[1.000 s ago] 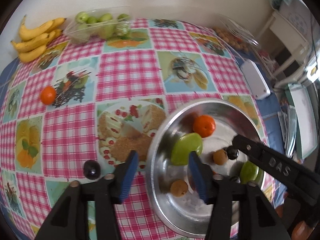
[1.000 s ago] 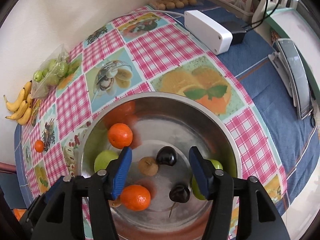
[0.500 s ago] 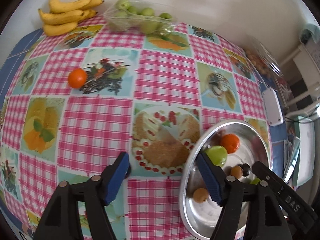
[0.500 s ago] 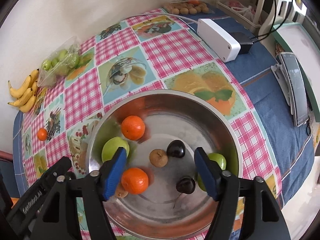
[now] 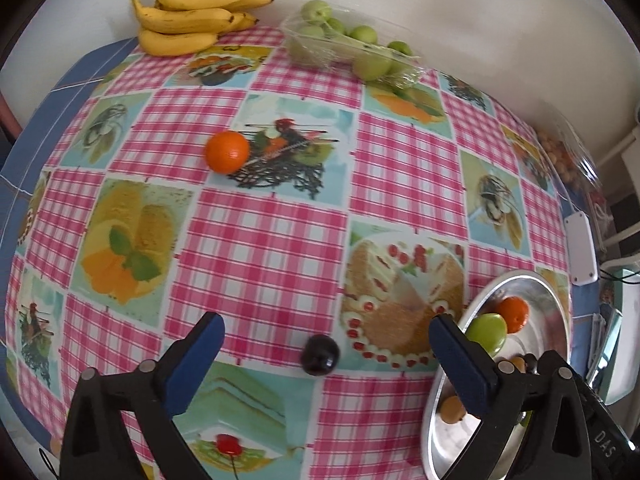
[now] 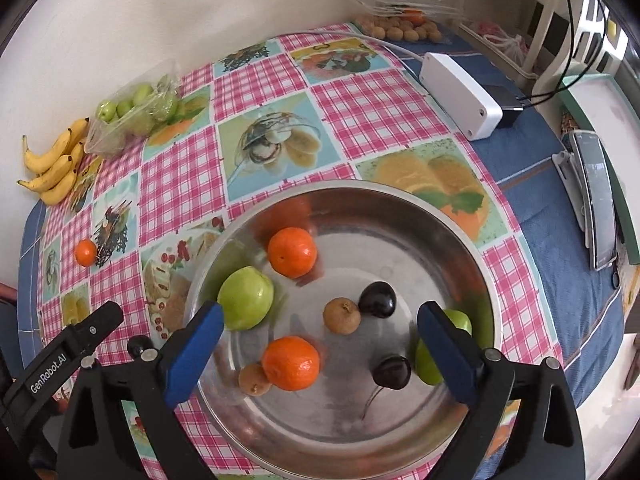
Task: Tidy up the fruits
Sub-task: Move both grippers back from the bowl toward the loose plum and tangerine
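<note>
A steel bowl [image 6: 460, 236] on the checked tablecloth holds two oranges [image 6: 292, 252], green apples [image 6: 245, 303], dark cherries [image 6: 377, 299] and small brown fruits [image 6: 341, 315]. My right gripper [image 6: 320, 332] is open and empty above the bowl's near side. My left gripper [image 5: 326, 344] is open and empty, with a loose dark cherry [image 5: 320, 354] on the cloth between its fingers. A loose orange [image 5: 227, 151] lies farther back on the cloth. The bowl's rim [image 5: 520, 276] shows at the right of the left wrist view.
A banana bunch [image 5: 192, 20] and a clear bag of green fruit [image 5: 352, 48] lie against the wall. A white box [image 6: 460, 94] with a cable, a tray of small brown fruit [image 6: 400, 32] and a phone [image 6: 598, 208] lie to the right.
My left gripper has swung left away from the bowl and opened wider, bringing the loose cherry between its fingers. My right gripper has pulled back slightly and opened wider over the bowl.
</note>
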{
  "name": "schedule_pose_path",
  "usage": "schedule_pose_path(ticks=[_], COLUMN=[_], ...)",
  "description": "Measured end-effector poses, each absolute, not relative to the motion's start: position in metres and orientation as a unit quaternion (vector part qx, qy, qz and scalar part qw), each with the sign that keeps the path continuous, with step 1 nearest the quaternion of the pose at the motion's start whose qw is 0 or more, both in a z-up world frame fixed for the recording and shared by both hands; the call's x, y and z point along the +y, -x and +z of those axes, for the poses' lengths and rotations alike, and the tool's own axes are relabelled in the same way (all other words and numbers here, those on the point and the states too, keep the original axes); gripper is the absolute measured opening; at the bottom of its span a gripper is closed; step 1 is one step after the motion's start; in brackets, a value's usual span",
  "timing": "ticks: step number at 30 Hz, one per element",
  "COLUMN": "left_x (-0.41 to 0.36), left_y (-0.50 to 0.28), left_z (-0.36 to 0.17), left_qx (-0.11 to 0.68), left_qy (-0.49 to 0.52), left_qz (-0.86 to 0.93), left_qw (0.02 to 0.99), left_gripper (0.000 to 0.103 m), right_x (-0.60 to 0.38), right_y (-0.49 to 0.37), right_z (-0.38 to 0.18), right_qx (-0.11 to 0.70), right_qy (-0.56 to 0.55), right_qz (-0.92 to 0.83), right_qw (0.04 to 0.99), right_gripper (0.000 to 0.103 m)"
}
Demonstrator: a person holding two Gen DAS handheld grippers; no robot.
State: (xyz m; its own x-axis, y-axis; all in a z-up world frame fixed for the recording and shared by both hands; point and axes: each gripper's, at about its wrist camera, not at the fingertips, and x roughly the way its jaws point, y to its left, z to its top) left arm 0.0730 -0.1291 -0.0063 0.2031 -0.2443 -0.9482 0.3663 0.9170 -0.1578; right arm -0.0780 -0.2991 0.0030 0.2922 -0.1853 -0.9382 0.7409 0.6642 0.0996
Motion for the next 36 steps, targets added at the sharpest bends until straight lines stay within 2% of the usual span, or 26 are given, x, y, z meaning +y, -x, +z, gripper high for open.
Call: schedule_pose_path(ticks=[6, 8, 22, 36], left_x=[-0.117, -0.115, -0.086, -0.042], left_y=[-0.082, -0.084, -0.098, -0.121], left_z=[-0.002, 0.000, 0.003, 0.008], left_qx=[0.588, 0.583, 0.578, 0.560], left_qy=[-0.051, -0.056, -0.045, -0.078], left_qz=[-0.188, -0.185, -0.171, -0.123], left_qw=[0.785, 0.789, 0.797, 0.815], left_gripper=[0.103, 0.103, 0.103, 0.103], right_x=[-0.287, -0.284, -0.249, -0.179], right_y=[0.066, 0.064, 0.043, -0.006], right_z=[0.002, 0.003, 0.015, 0.014], right_qx=[0.517, 0.515, 0.502, 0.511], right_qy=[-0.254, -0.251, -0.233, -0.192], right_qz=[-0.299, -0.299, -0.271, -0.190], right_qw=[0.761, 0.763, 0.788, 0.816], right_gripper=[0.099, 0.103, 0.103, 0.103])
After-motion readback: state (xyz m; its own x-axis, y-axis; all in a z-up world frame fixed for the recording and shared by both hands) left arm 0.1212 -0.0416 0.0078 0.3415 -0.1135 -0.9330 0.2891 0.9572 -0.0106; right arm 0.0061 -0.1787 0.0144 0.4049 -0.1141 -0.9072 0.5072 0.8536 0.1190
